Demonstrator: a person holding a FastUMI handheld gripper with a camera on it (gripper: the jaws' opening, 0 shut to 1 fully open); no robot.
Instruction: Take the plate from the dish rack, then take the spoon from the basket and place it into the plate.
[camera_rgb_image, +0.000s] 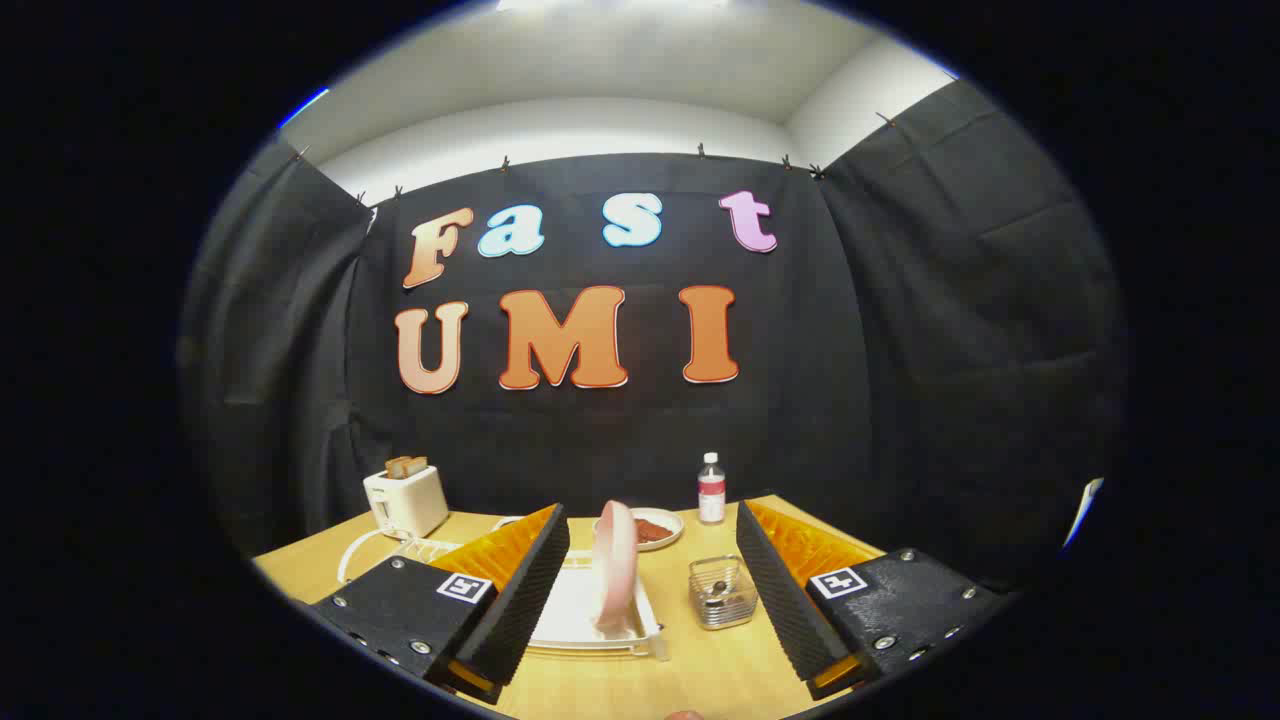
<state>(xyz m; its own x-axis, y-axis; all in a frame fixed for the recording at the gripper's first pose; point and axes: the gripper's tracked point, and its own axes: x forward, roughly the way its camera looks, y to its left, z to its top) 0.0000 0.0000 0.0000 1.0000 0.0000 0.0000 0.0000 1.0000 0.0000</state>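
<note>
- I see the plate (615, 565) standing on edge in the dish rack (585, 625), ahead of my tongs (655, 615) and between the fingers.
- The tongs are spread wide, holding nothing.
- The wire basket (722, 592) sits just right of the rack on the counter (700, 670).
- Beyond them: a bowl (655, 527), a bottle (711, 488), a toaster (405, 500).

Pink plate (616, 565) stood on edge in white dish rack (580, 620); spoon (716, 590) lay in wire basket (722, 600) beside.
</note>
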